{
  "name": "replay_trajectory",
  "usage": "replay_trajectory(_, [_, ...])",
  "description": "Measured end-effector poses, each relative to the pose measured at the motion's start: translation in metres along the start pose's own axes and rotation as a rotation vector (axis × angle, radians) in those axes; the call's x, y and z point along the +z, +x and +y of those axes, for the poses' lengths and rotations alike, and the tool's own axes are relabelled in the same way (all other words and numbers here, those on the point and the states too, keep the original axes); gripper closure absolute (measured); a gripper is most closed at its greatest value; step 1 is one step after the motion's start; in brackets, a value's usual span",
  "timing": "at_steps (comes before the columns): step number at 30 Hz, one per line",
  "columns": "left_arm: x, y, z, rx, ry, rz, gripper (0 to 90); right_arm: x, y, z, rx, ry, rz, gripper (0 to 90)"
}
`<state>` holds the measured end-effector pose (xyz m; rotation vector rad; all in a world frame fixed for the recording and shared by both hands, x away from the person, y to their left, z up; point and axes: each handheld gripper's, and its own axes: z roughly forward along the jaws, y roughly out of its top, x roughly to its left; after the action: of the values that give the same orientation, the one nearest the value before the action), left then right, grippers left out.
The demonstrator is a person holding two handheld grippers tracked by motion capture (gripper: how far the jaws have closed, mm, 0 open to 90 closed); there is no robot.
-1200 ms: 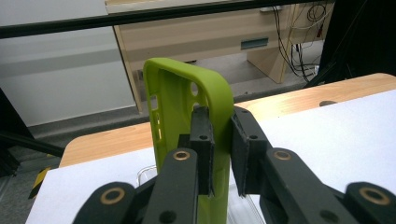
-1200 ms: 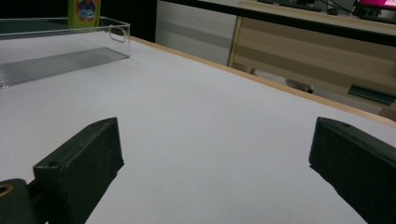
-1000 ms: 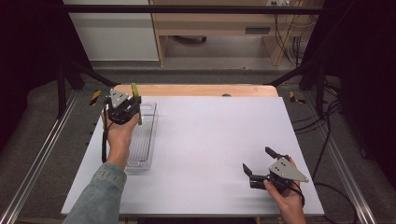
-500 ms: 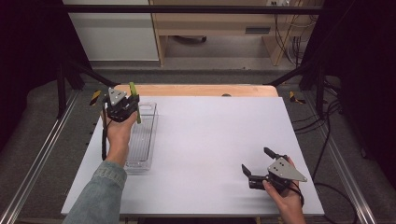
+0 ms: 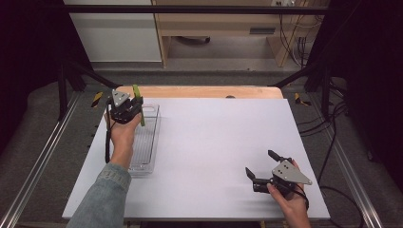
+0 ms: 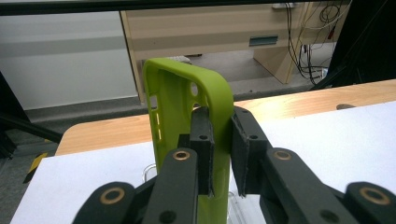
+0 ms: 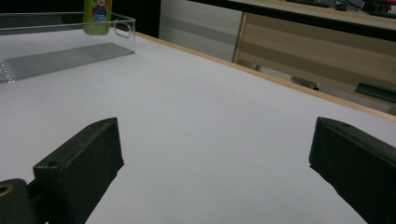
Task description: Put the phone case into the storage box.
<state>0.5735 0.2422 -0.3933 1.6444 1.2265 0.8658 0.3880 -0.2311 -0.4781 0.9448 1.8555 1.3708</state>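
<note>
A lime-green phone case (image 6: 187, 107) stands on edge between the jaws of my left gripper (image 6: 220, 140), which is shut on its side wall. In the high view the left gripper (image 5: 129, 108) holds the phone case (image 5: 139, 102) above the far end of a clear plastic tray (image 5: 148, 142) at the table's left. In the right gripper view the phone case (image 7: 97, 16) shows a cartoon print and hangs over the tray (image 7: 70, 49). My right gripper (image 5: 260, 167) rests open near the front right of the white table (image 5: 214, 137), nothing between its jaws (image 7: 210, 158).
A wooden strip (image 5: 199, 91) edges the table's far side. Metal rails (image 5: 43, 156) run along both sides. Beyond the table stand a wooden desk (image 5: 223, 28) and loose cables (image 5: 294, 42). White surface spreads wide between the two hands.
The left gripper with the phone case has shifted slightly over the tray's far end. The right gripper has barely moved.
</note>
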Motion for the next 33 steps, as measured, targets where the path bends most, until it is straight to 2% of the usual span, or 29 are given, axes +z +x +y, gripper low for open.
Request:
replay_trajectory(9, [0.0058,0.0007,-0.0049,-0.027,0.01,0.003,79.4,0.0005,0.0,-0.0006,0.002,0.005,0.005,2.8])
replay_trajectory(25, [0.0086,0.0021,-0.0072,-0.034,0.003,0.029,79.5,0.0014,0.0006,-0.0012,0.003,0.019,0.02,2.8])
replay_trajectory(28, [0.009,0.0025,-0.0072,-0.02,0.003,0.032,79.4,0.0015,0.0005,-0.0014,0.006,0.022,0.022,2.8])
replay_trajectory(33, [0.0098,0.0031,-0.0071,-0.034,-0.007,0.031,79.4,0.002,0.0003,-0.0017,0.01,0.025,0.023,2.8])
